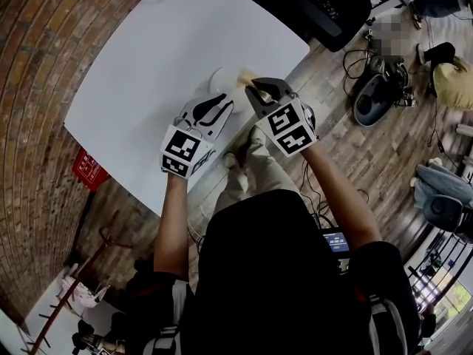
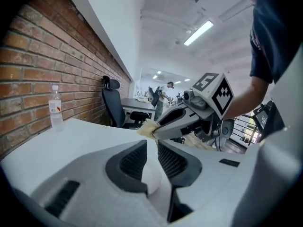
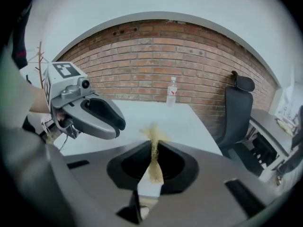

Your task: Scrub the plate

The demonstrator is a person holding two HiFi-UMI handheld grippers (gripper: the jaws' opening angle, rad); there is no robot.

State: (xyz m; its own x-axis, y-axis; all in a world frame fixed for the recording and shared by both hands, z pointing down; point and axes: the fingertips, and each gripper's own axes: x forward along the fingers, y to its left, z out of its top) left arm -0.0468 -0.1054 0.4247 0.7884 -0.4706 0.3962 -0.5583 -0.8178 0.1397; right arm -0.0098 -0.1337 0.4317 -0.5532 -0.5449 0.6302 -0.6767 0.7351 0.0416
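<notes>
Seen from the head view, a brick surface (image 1: 44, 65) fills the far left, and beside it the white tabletop (image 1: 170, 43) stretches up and to the right. A clear water bottle (image 2: 56, 112) stands upright on the tabletop's far side, close to the brick wall and well apart from the work. Near the tabletop's near edge, the left tongs (image 2: 152, 145) are drawn in to a narrow gap. They are pinched on the rim of the white plate (image 2: 152, 175), which shows as a pale rounded sliver wedged between the two ribbed pads. In the head view the plate lies just beyond the tips of the left tongs, over the tabletop, and is hard to pick out against the white. No view shows clearly whether it rests on the surface or hangs just above it. Just to the right, the right tongs (image 3: 153, 151) are angled down toward the plate. Their jaws are pressed together on a tan fibrous scrubber (image 3: 154, 132), whose frayed tuft sticks out past the tips. That tuft sits at the plate's right side, close to the tips of the left tongs. Farther right, a black office chair (image 3: 239, 108) stands beside the tabletop near the brick wall.
</notes>
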